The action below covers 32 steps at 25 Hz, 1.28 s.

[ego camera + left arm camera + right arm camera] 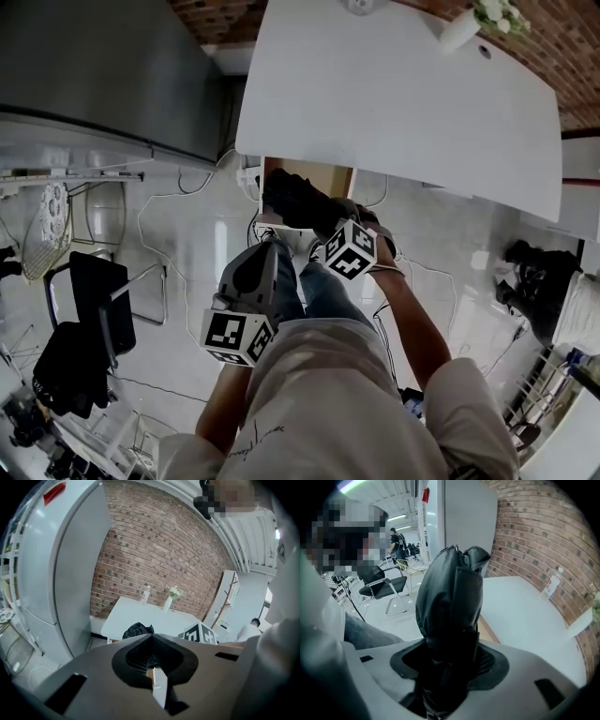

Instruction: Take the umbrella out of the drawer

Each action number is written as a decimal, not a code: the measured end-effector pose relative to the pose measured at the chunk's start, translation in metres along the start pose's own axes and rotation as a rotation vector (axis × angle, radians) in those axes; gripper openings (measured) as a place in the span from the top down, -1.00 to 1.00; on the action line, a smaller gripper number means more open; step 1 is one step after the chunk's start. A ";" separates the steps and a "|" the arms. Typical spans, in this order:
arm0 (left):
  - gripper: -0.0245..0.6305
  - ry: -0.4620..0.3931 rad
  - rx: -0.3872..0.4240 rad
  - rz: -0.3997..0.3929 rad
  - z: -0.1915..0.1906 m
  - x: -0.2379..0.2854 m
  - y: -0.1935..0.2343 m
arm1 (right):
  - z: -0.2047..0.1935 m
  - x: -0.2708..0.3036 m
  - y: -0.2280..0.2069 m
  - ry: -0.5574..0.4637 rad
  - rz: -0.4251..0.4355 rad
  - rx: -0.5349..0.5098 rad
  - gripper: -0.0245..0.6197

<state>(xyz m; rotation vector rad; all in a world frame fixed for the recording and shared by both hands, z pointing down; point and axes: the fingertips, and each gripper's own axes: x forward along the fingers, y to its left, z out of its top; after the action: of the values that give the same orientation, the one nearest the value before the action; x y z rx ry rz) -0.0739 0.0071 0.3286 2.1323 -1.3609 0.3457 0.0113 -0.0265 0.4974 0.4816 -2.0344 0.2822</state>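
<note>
Right gripper [450,667]: one; jaws stood wide, clamped round the umbrella [450,606].
Umbrella: I counted one, black, folded, held over the open drawer [323,176].
Left gripper [151,639]: one; jaws together, nothing in them, just beside the right.
Drawer: one, open under the white table [403,94] edge.
Table top: one bottle [553,584], one vase [168,603].

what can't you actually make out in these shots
- Inside of the open wooden drawer: head view, the black folded fabric umbrella and the right hand-held gripper cover most of it.
- Right hand-held gripper's pads: right gripper view, the umbrella's fabric hides them.
- Umbrella's handle end: right gripper view, cut off by the lower edge.
- Label on the clear plastic bottle: too small in both gripper views.
</note>
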 end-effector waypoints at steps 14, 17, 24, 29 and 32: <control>0.87 -0.096 0.030 -0.025 0.029 -0.027 -0.030 | 0.013 -0.063 -0.007 -0.073 -0.069 0.041 0.14; 0.87 -0.124 0.032 -0.036 0.039 -0.032 -0.036 | 0.015 -0.074 -0.011 -0.089 -0.080 0.057 0.14; 0.87 -0.151 0.033 -0.026 0.044 -0.046 -0.043 | 0.014 -0.104 -0.007 -0.116 -0.113 0.043 0.14; 0.87 -0.196 0.030 -0.020 0.053 -0.051 -0.046 | 0.023 -0.127 -0.012 -0.163 -0.139 0.044 0.14; 0.87 -0.212 0.029 -0.019 0.055 -0.054 -0.048 | 0.028 -0.138 -0.014 -0.192 -0.159 0.042 0.14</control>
<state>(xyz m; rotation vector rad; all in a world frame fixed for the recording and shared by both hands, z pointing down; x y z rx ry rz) -0.0601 0.0294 0.2414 2.2561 -1.4589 0.1354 0.0556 -0.0202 0.3630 0.7165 -2.1638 0.1882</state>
